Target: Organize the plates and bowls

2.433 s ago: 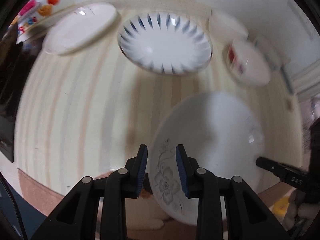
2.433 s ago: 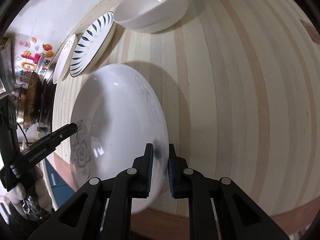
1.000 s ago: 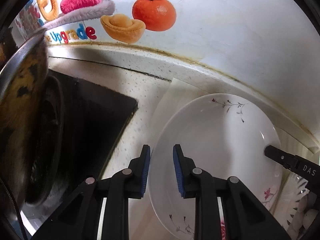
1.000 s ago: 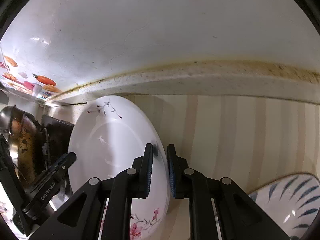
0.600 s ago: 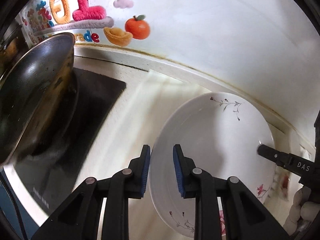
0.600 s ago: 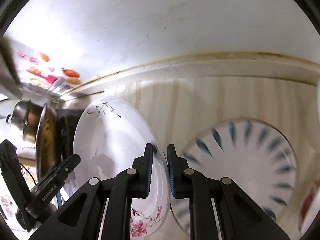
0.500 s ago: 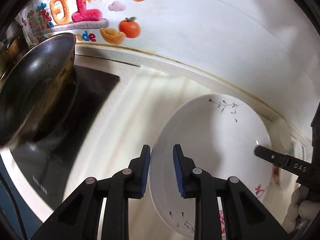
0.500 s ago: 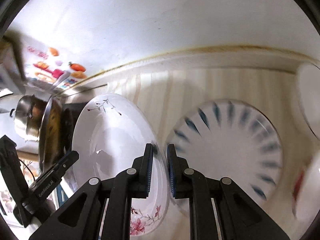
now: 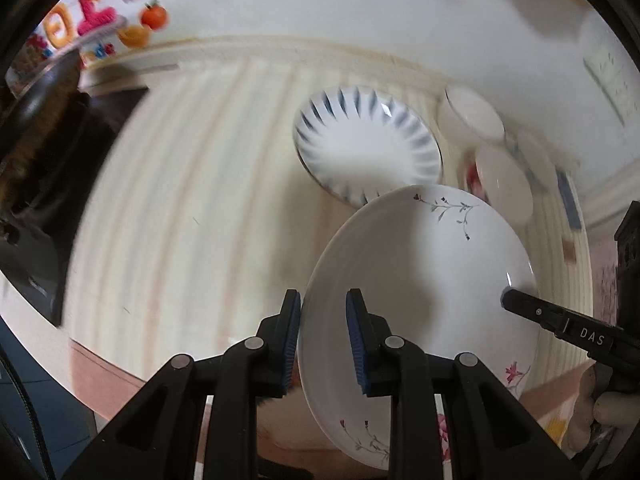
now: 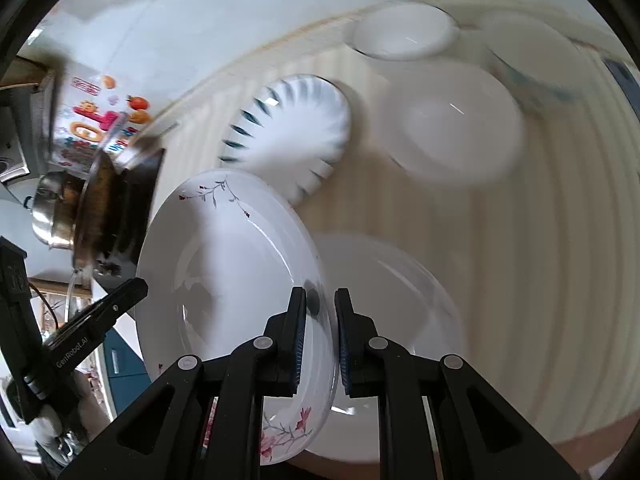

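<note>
A white plate with pink flowers and thin branch sprigs (image 9: 420,280) is held in the air between both grippers. My left gripper (image 9: 322,336) is shut on its near rim. My right gripper (image 10: 320,336) is shut on the opposite rim of the same plate (image 10: 224,280). Below it on the striped counter lies another white plate (image 10: 392,304). A plate with blue radial strokes (image 9: 368,144) sits further back, also in the right wrist view (image 10: 288,132). White bowls (image 10: 456,120) stand beside it.
A black stove (image 9: 48,184) with a pan (image 10: 96,208) stands at the left end of the counter. A wall with colourful stickers (image 9: 92,24) runs behind. More white bowls (image 9: 472,112) sit at the back right. The counter's front edge (image 9: 104,372) is close below.
Both grippers have carried the flowered plate from beside the stove rightwards and back toward the counter's front. It now hangs over the plain white plate, with the blue-stroked plate behind it.
</note>
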